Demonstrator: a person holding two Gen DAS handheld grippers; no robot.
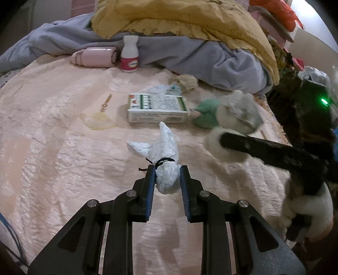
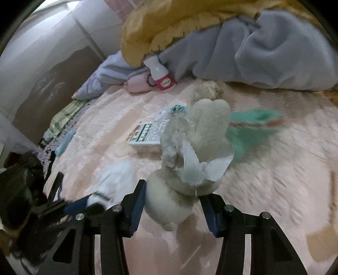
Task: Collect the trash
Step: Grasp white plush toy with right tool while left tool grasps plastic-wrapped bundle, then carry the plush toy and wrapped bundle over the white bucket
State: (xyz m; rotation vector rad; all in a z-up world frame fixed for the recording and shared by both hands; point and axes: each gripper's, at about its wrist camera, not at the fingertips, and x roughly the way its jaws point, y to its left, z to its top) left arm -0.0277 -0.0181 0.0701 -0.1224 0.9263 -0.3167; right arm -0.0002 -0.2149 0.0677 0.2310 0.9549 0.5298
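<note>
On the pink bedspread [image 1: 52, 137], my left gripper [image 1: 167, 171] is shut on a small white plastic bundle [image 1: 165, 148] tied with a black band. Its knotted end points away from me. My right gripper [image 2: 172, 191] is shut on a cream soft wad [image 2: 169, 203] with a crumpled clear wrapper [image 2: 183, 160] on top. In the left wrist view one black finger of it [image 1: 253, 146] lies across that wad [image 1: 217, 146]. Beyond lie a white medicine box [image 1: 156, 107], a green crumpled piece [image 1: 208, 114], a beige tissue ball [image 1: 186, 81] and a clear wrapper [image 1: 166, 88].
A white bottle with a pink label [image 1: 130, 55] and a pink roll [image 1: 95, 57] stand against a grey blanket [image 1: 211, 55] under a yellow quilt [image 1: 190, 19]. A dark device with a green light [image 1: 312, 101] sits at the bed's right edge. A dark bag [image 2: 19, 190] is at the left.
</note>
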